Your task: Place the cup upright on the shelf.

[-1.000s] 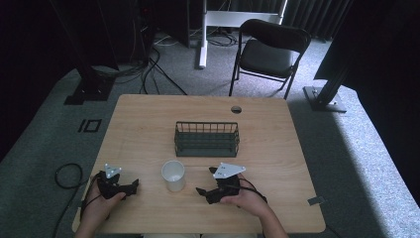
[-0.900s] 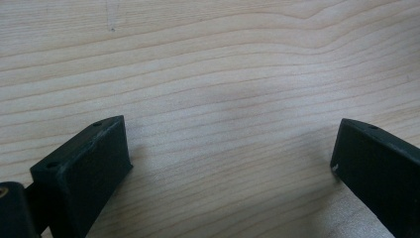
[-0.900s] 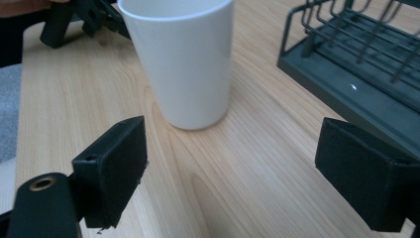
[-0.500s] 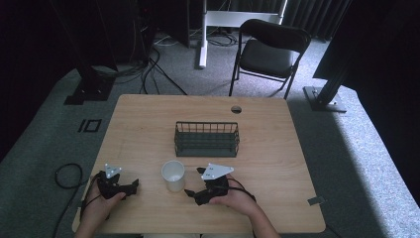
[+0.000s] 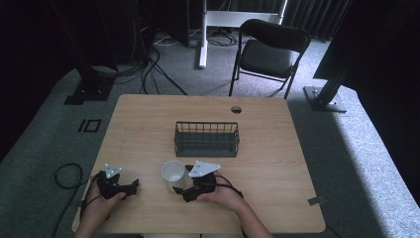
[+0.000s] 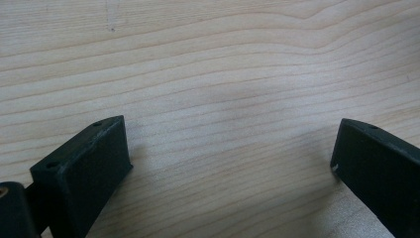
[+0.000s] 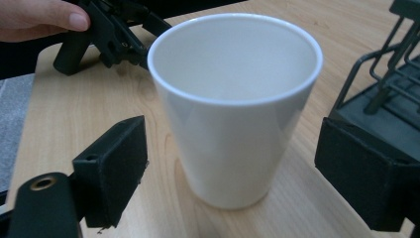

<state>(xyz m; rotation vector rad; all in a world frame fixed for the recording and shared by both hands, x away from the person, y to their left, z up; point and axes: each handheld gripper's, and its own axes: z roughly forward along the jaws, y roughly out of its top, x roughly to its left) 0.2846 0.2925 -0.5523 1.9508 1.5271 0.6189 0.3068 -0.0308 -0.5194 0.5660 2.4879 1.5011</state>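
High view: a wooden surface (image 5: 277,163) carries a white cup (image 5: 174,174) standing upright, near the front edge. A dark wire rack (image 5: 207,139) stands behind the cup, a little to its right, apart from it. The right claw (image 5: 184,192) lies just right of the cup, held by the right hand (image 5: 223,196), jaws pointing toward the cup's base. The left claw (image 5: 130,187) rests well left of the cup, held by the left hand (image 5: 101,203). A round hole (image 5: 236,109) sits in the surface behind the rack. Beyond the surface stand a folding chair (image 5: 265,52) and floor cables (image 5: 148,64); the far background is too dark to read.

Left claw view: the left claw (image 6: 230,158) stands wide, both jaws cut off at the bottom edge, bare wood grain between them.

Right claw view: the right claw (image 7: 230,173) stands wide, one jaw on each side of the cup (image 7: 235,109), neither touching it. The cup hides part of the left claw (image 7: 111,29) behind it; a fingertip (image 7: 74,20) rests on that claw. The rack (image 7: 384,89) is cut off at the right edge.
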